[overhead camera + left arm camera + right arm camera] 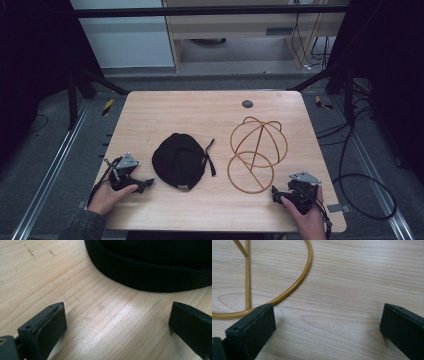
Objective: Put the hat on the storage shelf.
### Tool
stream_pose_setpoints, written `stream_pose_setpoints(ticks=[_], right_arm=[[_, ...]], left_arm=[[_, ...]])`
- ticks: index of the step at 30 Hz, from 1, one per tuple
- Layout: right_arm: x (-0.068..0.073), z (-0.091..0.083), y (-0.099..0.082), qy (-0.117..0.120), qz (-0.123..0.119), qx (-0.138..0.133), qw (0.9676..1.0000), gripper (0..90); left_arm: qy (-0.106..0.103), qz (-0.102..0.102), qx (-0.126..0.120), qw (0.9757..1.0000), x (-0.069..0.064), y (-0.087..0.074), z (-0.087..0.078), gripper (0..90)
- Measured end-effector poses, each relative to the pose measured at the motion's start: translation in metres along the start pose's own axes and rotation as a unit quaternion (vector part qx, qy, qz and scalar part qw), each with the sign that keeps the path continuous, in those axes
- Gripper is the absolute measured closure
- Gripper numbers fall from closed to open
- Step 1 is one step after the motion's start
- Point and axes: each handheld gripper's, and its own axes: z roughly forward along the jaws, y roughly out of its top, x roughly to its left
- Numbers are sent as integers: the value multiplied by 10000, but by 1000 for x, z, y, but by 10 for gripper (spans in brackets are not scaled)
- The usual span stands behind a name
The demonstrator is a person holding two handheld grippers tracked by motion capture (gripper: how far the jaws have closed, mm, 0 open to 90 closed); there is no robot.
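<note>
Hat (pixel 178 161) sits mid-counter (pixel 165 107) from the high view, gold wire stand (pixel 255 152) to its right, both grippers resting near the front corners. Left gripper (pixel 117 322) view: fingers wide apart, empty, hat just beyond. Right gripper (pixel 328 323) view: fingers spread too, wire stand ring beside one finger.

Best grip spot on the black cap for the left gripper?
Probably the cap's thick folded rim on the side facing the left gripper. That band lies flat on the table just ahead of the open jaws, so come in low from the cap's left and pinch the band, not the soft crown.
</note>
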Motion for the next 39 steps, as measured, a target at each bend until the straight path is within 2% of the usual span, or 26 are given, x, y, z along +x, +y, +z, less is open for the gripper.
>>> stream_pose_setpoints(ticks=[5, 7, 13, 21, 22, 24, 29, 30, 31, 34, 35, 36, 38, 39], right_arm=[[0, 0, 0, -8, 4, 7, 10000, 4], [0, 0, 0, -9, -9, -3, 10000, 4], [0, 0, 0, -10, -11, -2, 10000, 4], [0, 0, 0, -10, -10, -3, 10000, 3], [0, 0, 0, -10, -10, -3, 10000, 4], [0, 0, 0, -13, -5, -3, 10000, 4], [0, 0, 0, -12, -6, -3, 10000, 4], [0, 0, 0, -11, -6, -3, 10000, 4], [0, 0, 0, -12, -6, -3, 10000, 4], [0, 0, 0, -12, -6, -2, 10000, 3], [0, 0, 0, -11, -7, -3, 10000, 4], [0, 0, 0, -12, -8, -3, 10000, 4], [0, 0, 0, -11, -7, -2, 10000, 4], [0, 0, 0, -11, -7, -2, 10000, 4]], left_arm=[[3, -4, 10, 10000, 0, 0, -1, 8], [-65, 82, 120, 9999, -1, 1, -3, 14], [-128, 256, 212, 9994, -8, 2, -9, 45], [-215, 299, -108, 9993, -18, 9, -24, 53], [-288, 304, -210, 9989, -21, 11, -28, 57], [-312, 308, -248, 9987, -24, 13, -30, 61], [-297, 410, -40, 9987, -31, 22, -30, 62], [-198, 443, 35, 9988, -34, 30, -30, 65], [-198, 443, 35, 9988, -34, 30, -30, 65], [-227, 559, 306, 9977, -43, 46, -26, 65], [-227, 559, 306, 9977, -43, 46, -26, 64], [-225, 667, 416, 9966, -47, 54, -26, 64], [-228, 723, 509, 9958, -49, 64, -26, 65], [-228, 723, 509, 9958, -49, 64, -26, 65]])
